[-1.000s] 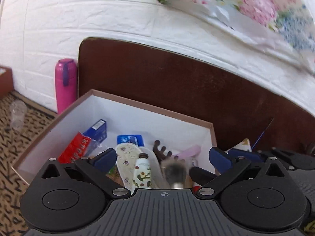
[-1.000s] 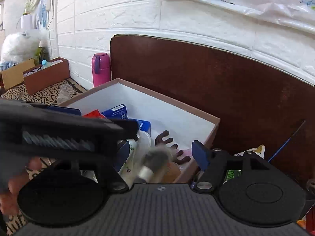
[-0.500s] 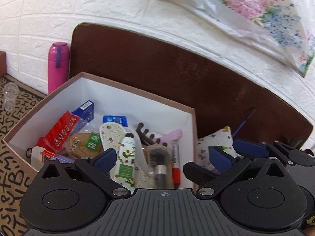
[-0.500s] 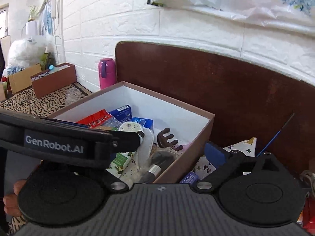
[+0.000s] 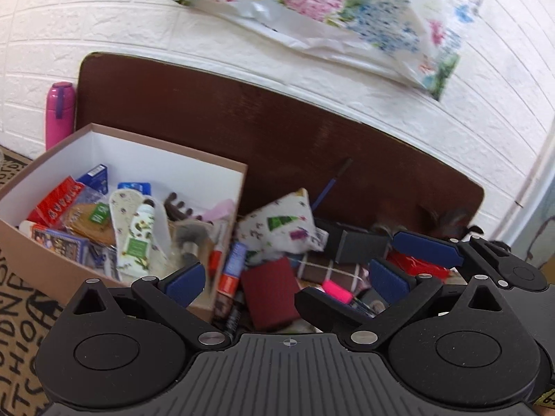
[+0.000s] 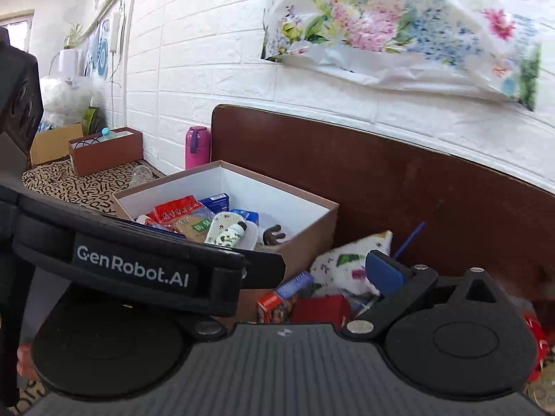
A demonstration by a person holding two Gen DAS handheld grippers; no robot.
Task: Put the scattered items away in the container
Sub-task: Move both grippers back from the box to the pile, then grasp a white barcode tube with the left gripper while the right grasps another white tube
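Two grippers hang over the clutter, and neither carries anything. Our left gripper [image 5: 288, 277] has its fingers spread wide with only the pile showing through the gap. Our right gripper [image 6: 312, 270] has jaws opening to about their widest, nothing between them; its left finger is hidden behind the left tool's strap in its own view.

Nearest, at about six o'clock under the left gripper, lies a dark red box [image 5: 270, 287], flat and stiff; we judge it light and best pinched across its short sides. Just beside it at seven o'clock a slim red-and-blue carton [image 5: 231, 267] leans against the container's wall; it looks rigid enough to take by its long faces, though cardboard may dent. A pink marker [image 5: 335, 290] at five o'clock is small, smooth and likely slippery, so a hold at mid-barrel suits it.

Further off, at twelve o'clock, a white printed pouch [image 5: 277, 228] sits atop the heap. It looks soft and light, and we would take it by a bunched corner or across its middle.

At ten o'clock stands the container [image 5: 55, 260], an open brown box on the patterned worktop [image 5: 20, 298], already holding many things. Behind everything rises a dark wooden board [image 5: 277, 131].
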